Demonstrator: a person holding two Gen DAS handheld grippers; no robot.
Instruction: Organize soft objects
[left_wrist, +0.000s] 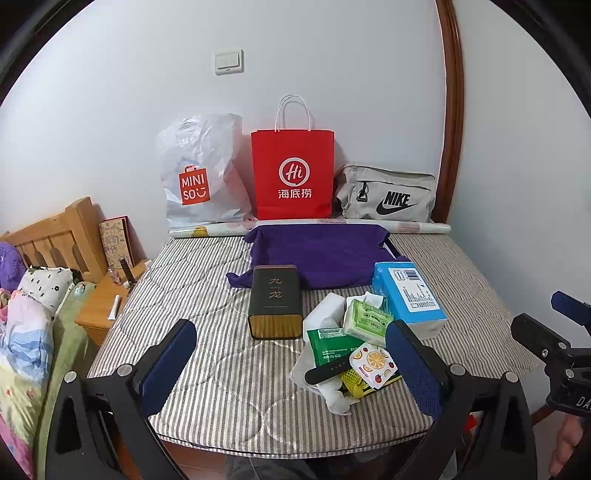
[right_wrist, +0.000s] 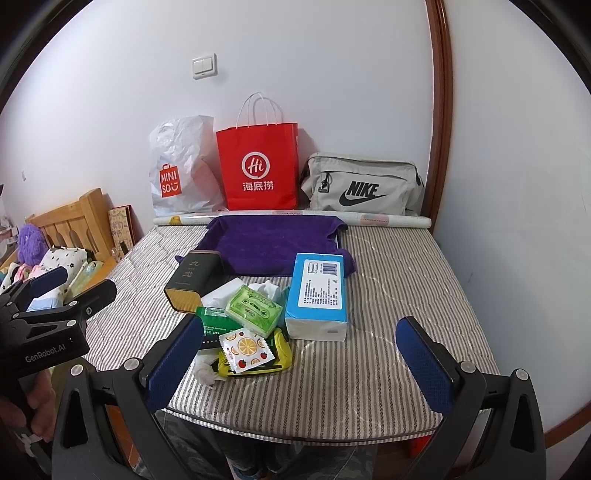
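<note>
Both sets of jaws stand wide apart and hold nothing above the near edge of the striped mattress (left_wrist: 192, 280). Ahead of the left gripper (left_wrist: 291, 365) lies the dark tea tin (left_wrist: 275, 301); just inside its right jaw sits the heap of green tissue packs (left_wrist: 365, 317) and a fruit-print packet (left_wrist: 373, 363). The blue tissue pack (right_wrist: 317, 295) lies ahead between the right gripper (right_wrist: 317, 365) jaws, the purple towel (right_wrist: 273, 243) beyond it.

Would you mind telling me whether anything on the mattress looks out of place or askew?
The small packets are heaped untidily in front of the blue tissue pack, overlapping one another. The dark tin, a hard item among soft ones, lies on its side. Nothing looks spilled or damaged.
</note>
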